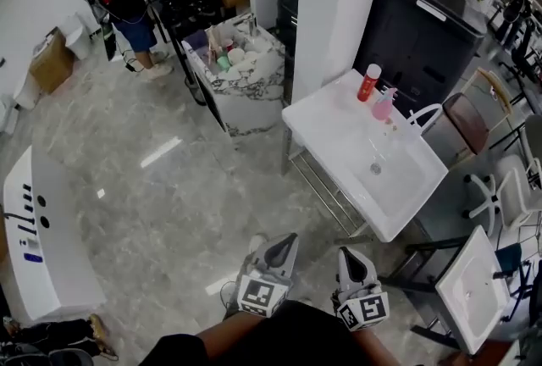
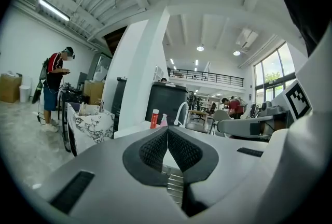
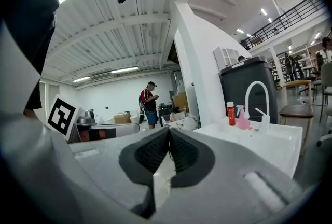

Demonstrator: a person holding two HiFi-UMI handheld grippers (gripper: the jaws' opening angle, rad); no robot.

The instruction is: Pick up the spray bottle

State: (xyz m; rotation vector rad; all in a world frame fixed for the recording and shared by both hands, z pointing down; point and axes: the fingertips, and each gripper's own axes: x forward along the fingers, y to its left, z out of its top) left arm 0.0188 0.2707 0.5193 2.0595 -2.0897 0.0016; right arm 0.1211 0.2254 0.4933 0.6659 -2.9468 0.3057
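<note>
Approach stage: the left gripper (image 1: 286, 239) and right gripper (image 1: 350, 255), jaws closed and empty, sit well apart from the spray bottle (image 1: 383, 106) on the sink (image 1: 339, 140). The next move likely calls for closing in and opening one.

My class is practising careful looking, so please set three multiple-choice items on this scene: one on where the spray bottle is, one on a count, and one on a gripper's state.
1. Where does the pink spray bottle stand?
A. On the floor.
B. On the white sink, beside the red bottle.
C. On the marbled counter.

2. How many bottles stand on that sink?
A. One.
B. Two.
C. Four.

3. How is the left gripper?
A. Shut, empty.
B. Wide open.
C. Shut on the spray bottle.

Answers:
1 B: it stands at the sink's far edge, next to the red bottle.
2 B: only the red and pink ones show.
3 A: its pads meet with nothing between them.
</note>
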